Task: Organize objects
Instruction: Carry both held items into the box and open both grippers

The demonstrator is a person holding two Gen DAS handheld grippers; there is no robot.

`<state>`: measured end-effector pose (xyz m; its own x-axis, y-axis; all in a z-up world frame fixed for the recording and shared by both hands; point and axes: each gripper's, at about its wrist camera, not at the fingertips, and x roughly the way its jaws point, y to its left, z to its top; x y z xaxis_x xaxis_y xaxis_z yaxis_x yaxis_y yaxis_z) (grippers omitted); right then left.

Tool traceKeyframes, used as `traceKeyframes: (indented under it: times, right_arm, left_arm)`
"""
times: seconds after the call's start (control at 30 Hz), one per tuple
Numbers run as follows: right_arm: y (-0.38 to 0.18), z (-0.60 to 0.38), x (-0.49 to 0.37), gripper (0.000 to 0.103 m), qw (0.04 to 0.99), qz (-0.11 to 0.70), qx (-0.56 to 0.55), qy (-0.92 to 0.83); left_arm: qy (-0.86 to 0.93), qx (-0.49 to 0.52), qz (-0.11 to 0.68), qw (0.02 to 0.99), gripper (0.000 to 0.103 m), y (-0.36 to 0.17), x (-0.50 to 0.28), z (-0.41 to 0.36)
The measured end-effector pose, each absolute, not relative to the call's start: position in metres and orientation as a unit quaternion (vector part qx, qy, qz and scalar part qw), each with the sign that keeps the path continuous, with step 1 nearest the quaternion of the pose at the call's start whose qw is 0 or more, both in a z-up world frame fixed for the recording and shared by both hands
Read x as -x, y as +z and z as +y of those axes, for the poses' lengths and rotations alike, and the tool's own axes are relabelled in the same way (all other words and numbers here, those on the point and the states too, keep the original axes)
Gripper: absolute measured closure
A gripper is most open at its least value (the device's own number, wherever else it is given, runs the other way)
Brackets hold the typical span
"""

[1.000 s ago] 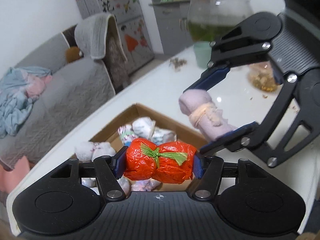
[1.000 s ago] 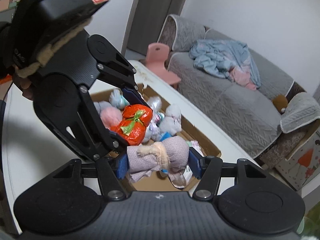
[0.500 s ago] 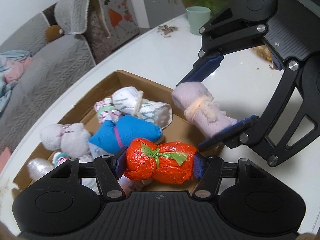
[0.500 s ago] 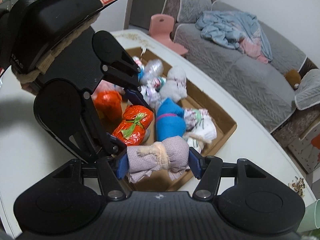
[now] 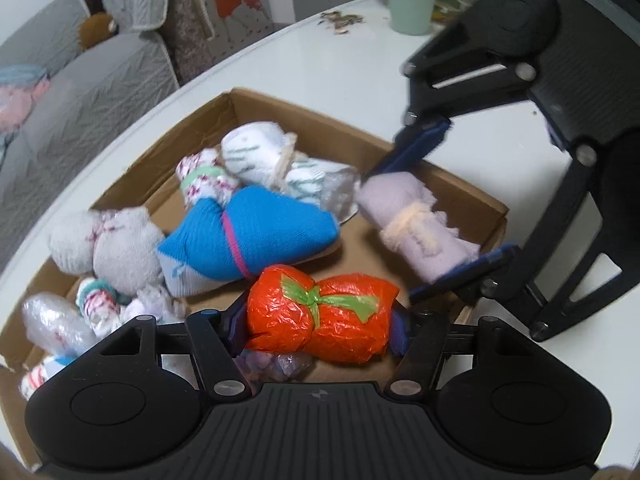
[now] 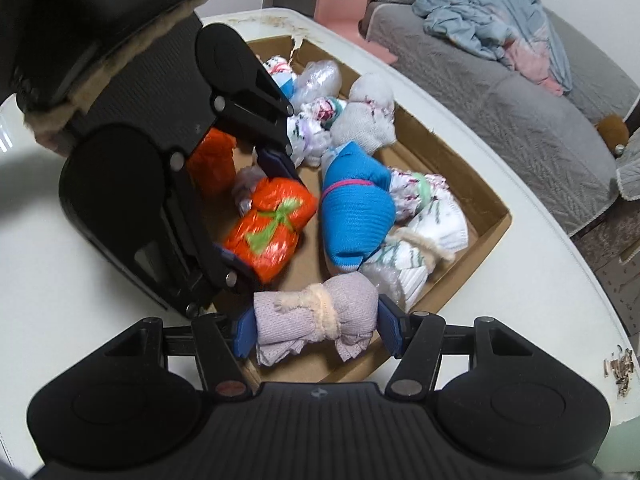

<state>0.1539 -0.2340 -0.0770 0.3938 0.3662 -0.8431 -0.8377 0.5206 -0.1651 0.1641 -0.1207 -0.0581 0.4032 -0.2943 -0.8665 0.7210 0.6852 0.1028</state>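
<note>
My left gripper [image 5: 318, 322] is shut on an orange plastic bundle [image 5: 320, 314] tied with a green strip, held low over the near end of a cardboard box [image 5: 280, 110]. My right gripper [image 6: 316, 324] is shut on a lilac cloth roll [image 6: 316, 314] tied with a cream band, over the box's near corner [image 6: 492, 224]. Each sees the other: the lilac roll [image 5: 416, 228] is right of the orange bundle, which shows in the right wrist view [image 6: 272, 228]. A blue sock bundle [image 5: 248, 236] and several white bundles lie in the box.
The box sits on a white table [image 5: 320, 64]. A mint cup [image 5: 410, 6] and scattered seed husks [image 5: 340, 24] are at the far end. A grey sofa [image 6: 500, 80] with clothes and a pink stool [image 6: 344, 0] stand beyond the table edge.
Both grippers have moved down and forward over the box with their bundles still held. More of the box's contents has come into view.
</note>
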Motion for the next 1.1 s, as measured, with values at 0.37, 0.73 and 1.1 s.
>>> traceKeyframes:
  times: [0.37,0.73,1.1]
  right_arm:
    - [-0.078,-0.234,-0.155,0.045,0.785,0.398,0.295,0.373]
    - [-0.073,-0.237,-0.151,0.039,0.786,0.393,0.296,0.375]
    - [-0.062,-0.237,-0.151,0.035,0.784,0.395,0.303,0.372]
  left_arm:
    - [-0.282,-0.238,0.456,0.81,0.024,-0.056,-0.166,-0.123]
    - [-0.279,-0.245,0.445,0.815,0.017,-0.052,-0.158,-0.121]
    - [-0.267,-0.232,0.42,0.836,0.003,-0.025,-0.144,-0.113]
